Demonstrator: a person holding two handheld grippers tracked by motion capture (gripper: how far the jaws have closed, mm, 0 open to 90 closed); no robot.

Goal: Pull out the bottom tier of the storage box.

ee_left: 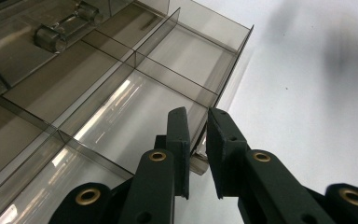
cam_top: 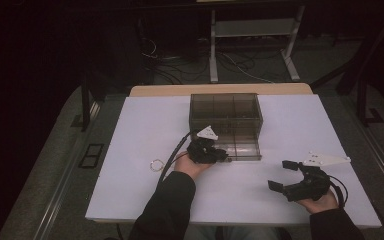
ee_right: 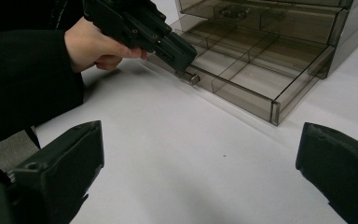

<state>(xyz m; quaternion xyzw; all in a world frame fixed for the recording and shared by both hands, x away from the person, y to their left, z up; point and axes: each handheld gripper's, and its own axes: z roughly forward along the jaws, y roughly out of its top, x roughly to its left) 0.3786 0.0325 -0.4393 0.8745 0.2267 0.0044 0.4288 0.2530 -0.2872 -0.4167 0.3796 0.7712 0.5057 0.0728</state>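
Glossy smoky clear-plastic drawer box [cam_top: 225, 112], matt white table [cam_top: 290, 200], matt black jaws.

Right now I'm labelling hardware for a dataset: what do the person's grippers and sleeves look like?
Both are black two-jaw tools. The left gripper has flat rectangular jaws with brass-coloured rivets, a white three-cornered plate on top and a black cable trailing off. The right gripper has the same plate and a black cable. Both forearms wear dark sleeves.

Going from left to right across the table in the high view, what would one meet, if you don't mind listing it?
Small ring → left gripper, at the front wall of the smoky plastic drawer box → right gripper, jaws wide open.
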